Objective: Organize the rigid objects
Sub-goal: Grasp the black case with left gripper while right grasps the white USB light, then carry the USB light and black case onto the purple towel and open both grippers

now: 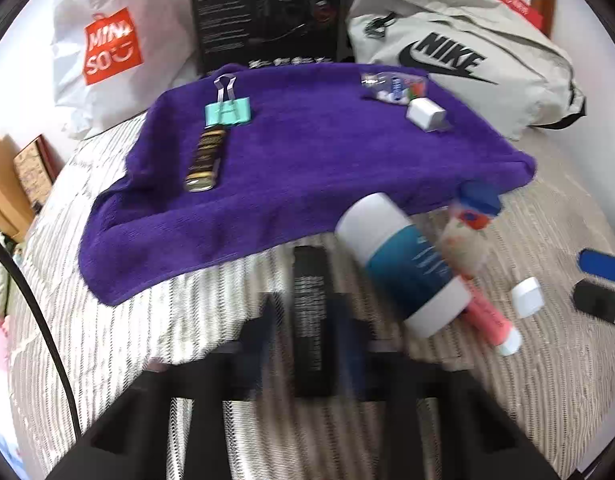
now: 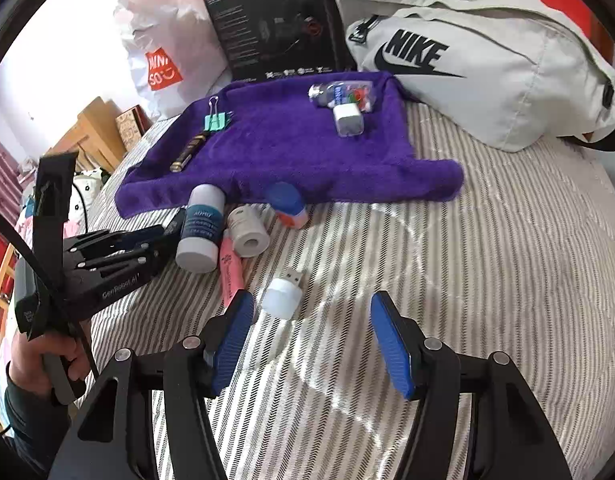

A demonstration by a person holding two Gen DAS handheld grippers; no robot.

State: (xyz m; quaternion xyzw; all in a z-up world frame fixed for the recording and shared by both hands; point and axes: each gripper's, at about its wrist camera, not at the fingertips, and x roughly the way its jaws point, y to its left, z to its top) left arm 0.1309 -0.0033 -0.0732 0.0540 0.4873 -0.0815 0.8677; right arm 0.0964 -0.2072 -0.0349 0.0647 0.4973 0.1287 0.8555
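Black tube [image 1: 310, 312] clamped between left gripper [image 1: 311, 320] fingers, just above striped bedcover [image 2: 487, 280], near purple towel [image 1: 307, 160] edge. Beside it, teal-and-white bottle [image 1: 403, 264]. Right gripper [image 2: 311, 344] spread wide, empty, white USB plug [image 2: 283, 292] just ahead.

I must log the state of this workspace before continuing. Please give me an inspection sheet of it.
Surface: striped bedcover with purple towel spread on it.
Job's things: teal binder clip, dark gold-printed tube, white charger cube, clear packet on the towel; white-and-teal bottle, pink tube, tape roll, blue-capped jar, small white USB light off it.
Clutter: nothing seen.
Grippers: left gripper shut on black flat stick; right gripper open.
Cables: black cable.
Surroundings: grey Nike bag, black box, white Miniso bag.
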